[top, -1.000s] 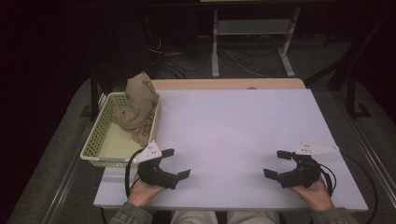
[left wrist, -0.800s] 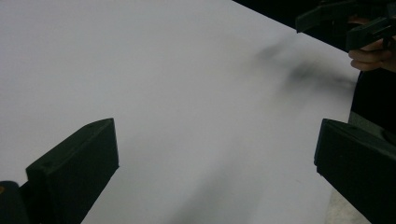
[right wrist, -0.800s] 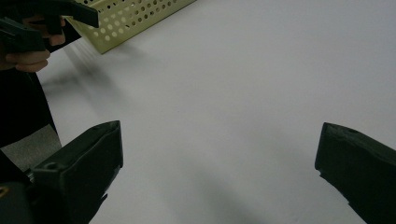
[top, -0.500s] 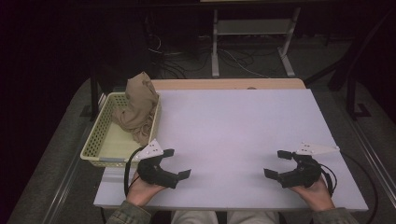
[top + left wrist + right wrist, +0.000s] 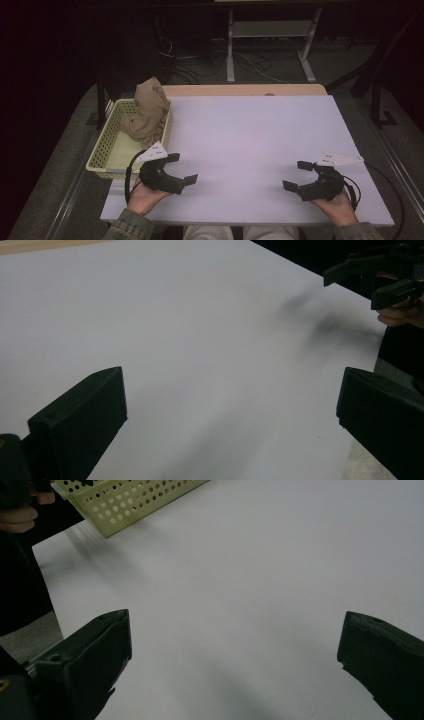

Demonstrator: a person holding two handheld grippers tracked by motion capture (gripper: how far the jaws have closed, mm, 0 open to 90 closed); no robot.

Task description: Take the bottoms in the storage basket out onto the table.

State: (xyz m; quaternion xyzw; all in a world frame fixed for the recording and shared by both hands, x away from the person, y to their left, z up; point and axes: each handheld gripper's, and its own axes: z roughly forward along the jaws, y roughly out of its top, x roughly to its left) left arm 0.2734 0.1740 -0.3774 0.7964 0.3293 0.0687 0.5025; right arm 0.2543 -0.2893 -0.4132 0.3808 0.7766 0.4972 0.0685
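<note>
While both jaws gape: left hand-held gripper (image 5: 182, 168) | right hand-held gripper (image 5: 296, 175) | table (image 5: 250, 140)

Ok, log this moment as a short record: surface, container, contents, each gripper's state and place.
surface: white table
container: yellow perforated basket, at the table's left edge
contents: tan cloth, bunched at the basket's far end, draped over its rim
left gripper: open, holding nothing, near front-left, beside the basket
right gripper: open, holding nothing, near front-right
contact: neither gripper touches the cloth
</note>
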